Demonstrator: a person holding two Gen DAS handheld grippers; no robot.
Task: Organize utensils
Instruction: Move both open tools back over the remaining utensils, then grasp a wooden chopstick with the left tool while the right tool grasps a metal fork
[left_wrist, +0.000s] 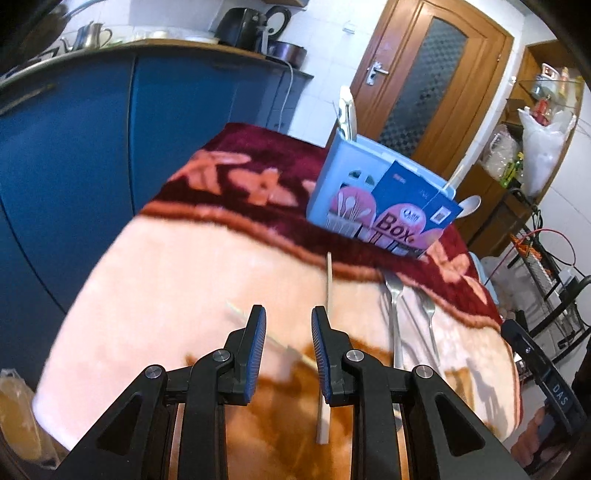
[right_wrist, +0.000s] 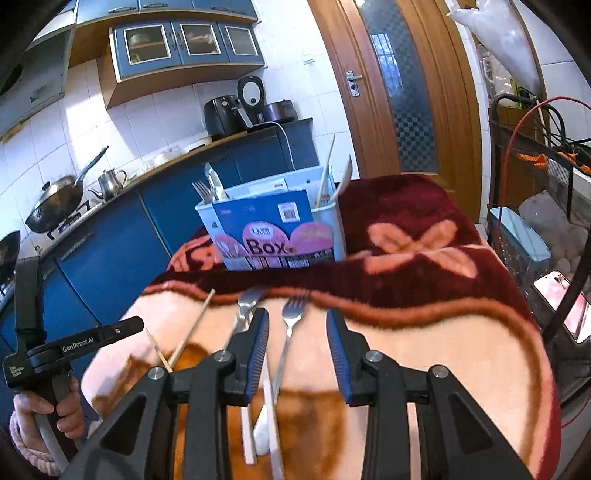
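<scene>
Sorting part done: fork, knife, chopstick and spoon stand in far utensil box (right_wrist: 280, 229). Left on blanket (right_wrist: 424, 332), left to right: 2 chopsticks (right_wrist: 192, 325), 2 forks (right_wrist: 291, 325). Left gripper (left_wrist: 288, 354), right gripper (right_wrist: 297, 350): narrow, empty.

Home kitchen: blue cabinets (right_wrist: 110, 251), wok (right_wrist: 55, 203) on stove, air fryer (right_wrist: 221, 114).
</scene>
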